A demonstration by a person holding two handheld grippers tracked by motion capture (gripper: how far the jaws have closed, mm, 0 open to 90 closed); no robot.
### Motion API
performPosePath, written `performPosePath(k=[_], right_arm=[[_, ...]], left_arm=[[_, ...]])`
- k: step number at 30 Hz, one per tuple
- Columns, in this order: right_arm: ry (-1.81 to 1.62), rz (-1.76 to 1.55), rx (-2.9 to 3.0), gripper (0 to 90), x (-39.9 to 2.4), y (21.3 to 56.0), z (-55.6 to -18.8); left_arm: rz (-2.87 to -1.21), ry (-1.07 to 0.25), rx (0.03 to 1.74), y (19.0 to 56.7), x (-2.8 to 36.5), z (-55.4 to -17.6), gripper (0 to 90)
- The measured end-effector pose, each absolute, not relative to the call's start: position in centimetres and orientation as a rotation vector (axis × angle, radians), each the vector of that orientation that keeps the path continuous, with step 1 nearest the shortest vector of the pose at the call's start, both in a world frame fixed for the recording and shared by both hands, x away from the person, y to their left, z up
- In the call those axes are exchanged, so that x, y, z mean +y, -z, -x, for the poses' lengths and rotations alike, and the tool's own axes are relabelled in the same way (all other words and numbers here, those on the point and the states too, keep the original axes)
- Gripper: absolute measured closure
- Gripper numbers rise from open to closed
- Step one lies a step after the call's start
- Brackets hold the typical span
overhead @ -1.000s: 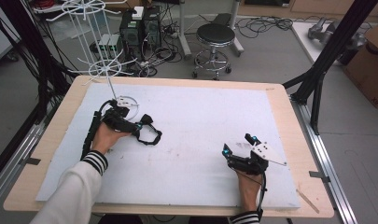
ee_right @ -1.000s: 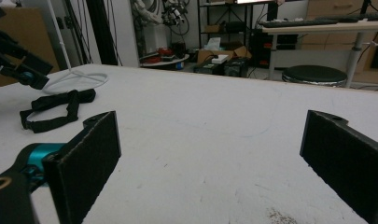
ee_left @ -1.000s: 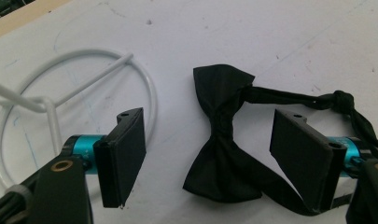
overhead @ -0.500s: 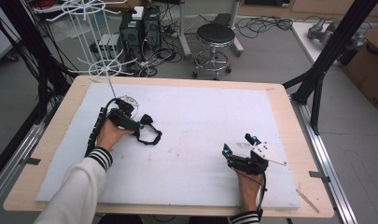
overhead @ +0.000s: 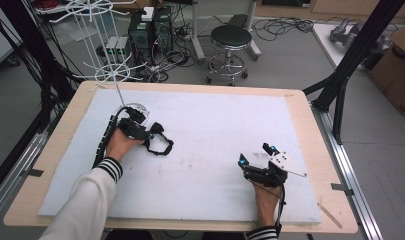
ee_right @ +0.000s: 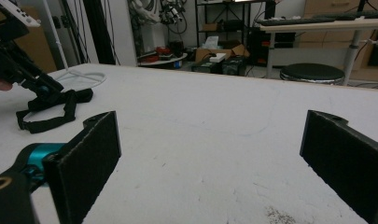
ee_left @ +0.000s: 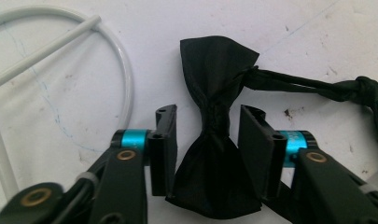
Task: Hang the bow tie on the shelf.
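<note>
left hand-held gripper (ee_left: 209, 149) sits spread around the black bow tie's (ee_left: 214, 126) knot, probably about to pinch; right hand-held gripper (overhead: 257, 156) rests wide apart.

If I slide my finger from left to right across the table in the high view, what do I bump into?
Left claw with jaws around the black bow tie → bow tie strap loop → bare white table cover → right claw → its grey plate.
</note>
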State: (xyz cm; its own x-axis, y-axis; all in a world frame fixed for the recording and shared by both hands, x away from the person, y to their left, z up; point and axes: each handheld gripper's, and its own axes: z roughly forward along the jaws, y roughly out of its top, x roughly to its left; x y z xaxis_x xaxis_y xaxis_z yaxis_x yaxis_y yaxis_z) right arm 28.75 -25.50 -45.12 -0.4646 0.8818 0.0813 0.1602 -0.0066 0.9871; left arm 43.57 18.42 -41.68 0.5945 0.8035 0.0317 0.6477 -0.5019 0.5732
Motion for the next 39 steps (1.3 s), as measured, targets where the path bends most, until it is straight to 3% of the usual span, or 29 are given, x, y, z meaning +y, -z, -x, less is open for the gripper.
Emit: performPosePath(k=[16, 24, 39], right_arm=[[-1.524, -1.090, 1.664, 4.1, -25.5, 45.1, -28.8], [-1.526, -1.092, 1.659, 4.1, -25.6, 45.1, -28.7], [-1.533, -1.085, 1.655, 4.1, -25.6, 45.2, -28.7]], left_arm=[[-2.335, -0.384, 1.142, 41.9, 18.1, -43.7, 74.6], [-2.359, -0.442, 1.132, 41.8, 17.5, -43.3, 76.6], [-2.236, -0.529, 1.053, 39.3, 18.1, -41.6, 76.7]])
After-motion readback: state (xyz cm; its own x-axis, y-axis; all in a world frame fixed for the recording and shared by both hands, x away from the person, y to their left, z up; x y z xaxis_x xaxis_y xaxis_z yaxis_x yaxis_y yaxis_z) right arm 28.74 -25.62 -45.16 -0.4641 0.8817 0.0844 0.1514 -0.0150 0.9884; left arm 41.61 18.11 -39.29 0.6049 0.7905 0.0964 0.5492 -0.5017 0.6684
